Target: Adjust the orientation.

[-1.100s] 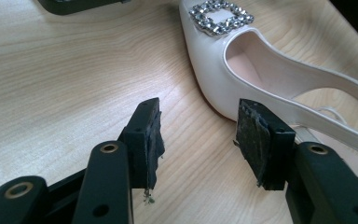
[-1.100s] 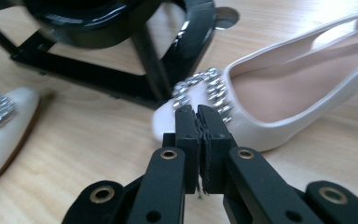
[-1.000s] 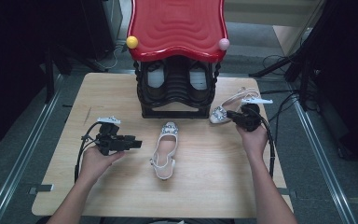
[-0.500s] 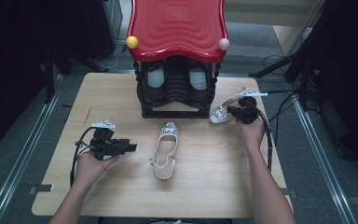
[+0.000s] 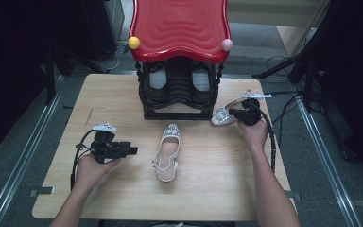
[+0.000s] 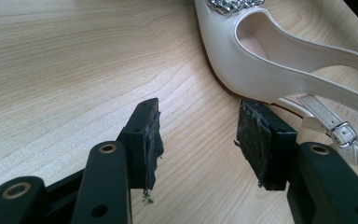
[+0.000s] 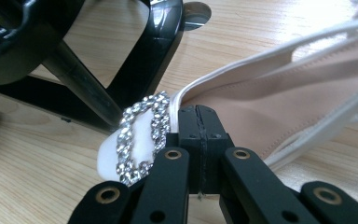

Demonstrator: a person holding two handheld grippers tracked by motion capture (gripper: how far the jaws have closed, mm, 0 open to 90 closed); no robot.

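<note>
Tongs, right (image 7: 198, 116): I've clamped them on the far shoe's (image 7: 270, 107) rim by its buckle, beside the rack (image 5: 179, 90) | tongs, left (image 6: 198, 135): apart, bare surface (image 6: 65, 70) between, near shoe (image 6: 270, 60) just beyond the right pad.

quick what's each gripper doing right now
Left gripper: open, empty, beside the middle shoe.
Right gripper: fingers shut on the edge of the shoe by the rack.

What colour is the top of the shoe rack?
Glossy red top on the black shoe rack, clearest in the high view.
</note>
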